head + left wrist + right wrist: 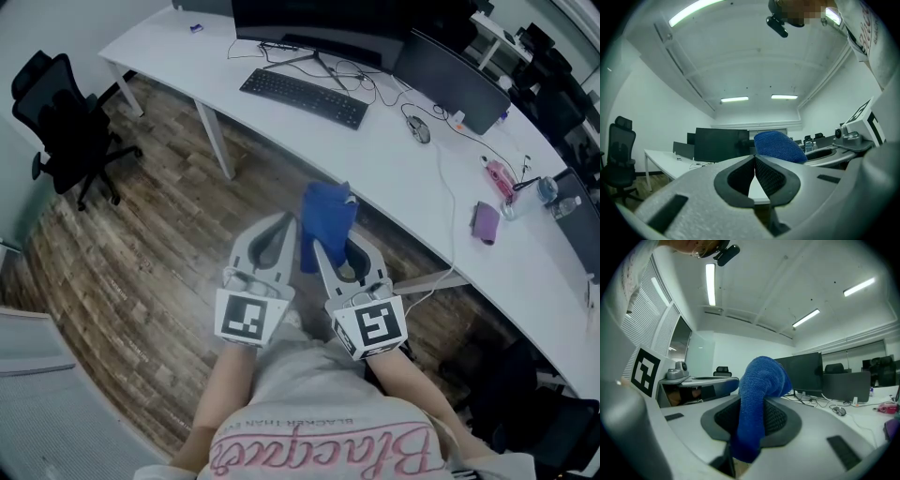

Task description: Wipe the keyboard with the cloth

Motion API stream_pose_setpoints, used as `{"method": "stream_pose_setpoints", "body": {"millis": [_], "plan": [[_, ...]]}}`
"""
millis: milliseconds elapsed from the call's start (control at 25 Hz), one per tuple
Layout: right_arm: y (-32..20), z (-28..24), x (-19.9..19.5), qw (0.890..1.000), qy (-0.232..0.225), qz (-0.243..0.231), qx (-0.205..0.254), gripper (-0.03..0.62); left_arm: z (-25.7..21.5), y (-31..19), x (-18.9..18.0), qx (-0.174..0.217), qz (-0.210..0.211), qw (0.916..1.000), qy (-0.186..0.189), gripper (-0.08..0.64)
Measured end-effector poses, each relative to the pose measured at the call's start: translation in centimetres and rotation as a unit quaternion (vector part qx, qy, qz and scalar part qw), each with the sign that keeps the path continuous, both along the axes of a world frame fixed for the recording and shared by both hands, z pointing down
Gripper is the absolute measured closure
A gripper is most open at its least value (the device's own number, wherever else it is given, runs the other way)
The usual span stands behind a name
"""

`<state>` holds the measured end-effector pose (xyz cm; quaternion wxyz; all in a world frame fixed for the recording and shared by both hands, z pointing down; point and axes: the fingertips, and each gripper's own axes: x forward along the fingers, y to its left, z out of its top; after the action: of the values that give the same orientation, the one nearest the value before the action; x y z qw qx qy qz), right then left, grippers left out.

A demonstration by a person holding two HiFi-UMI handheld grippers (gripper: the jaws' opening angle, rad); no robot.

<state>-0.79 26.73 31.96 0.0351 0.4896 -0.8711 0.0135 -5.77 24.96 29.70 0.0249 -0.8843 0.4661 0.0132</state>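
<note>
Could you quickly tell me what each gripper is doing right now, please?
Left gripper: shut, empty.
Right gripper: shut on the blue cloth.

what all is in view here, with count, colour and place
desk: one, white, across the top
keyboard: one, black, on desk
monitors: at least two, black, behind and right of keyboard
mouse: one, dark, right of keyboard
purple item: one, desk's right part
chair: one, black, far left
cloth: one, blue, in right claw
left claw: grey, shut, empty
right claw: grey, shut on cloth
</note>
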Motion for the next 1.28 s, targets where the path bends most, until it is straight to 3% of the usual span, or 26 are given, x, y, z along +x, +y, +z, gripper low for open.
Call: {"method": "stream_pose_setpoints", "body": {"millis": [560, 1000, 1280], "plan": [[-5.0, 0.0, -2.4, 1.000, 0.009, 0.006, -0.004, 0.495, 0.0, -4.8, -2.8, 0.004, -0.003, 1.0000, 0.003, 0.554], [-8.8, 1.6, -4.1, 0.999, 0.040, -0.019, -0.004, 0.495, 1.2, -8.7, -3.8, -0.003, -0.022, 0.9997, 0.005, 0.554], [-13.3, 2.5, -5.2, 0.999, 0.028, -0.022, -0.016, 0.495, 1.6, -13.4, -4.4, -0.001, -0.020, 0.9997, -0.017, 0.554]]}}
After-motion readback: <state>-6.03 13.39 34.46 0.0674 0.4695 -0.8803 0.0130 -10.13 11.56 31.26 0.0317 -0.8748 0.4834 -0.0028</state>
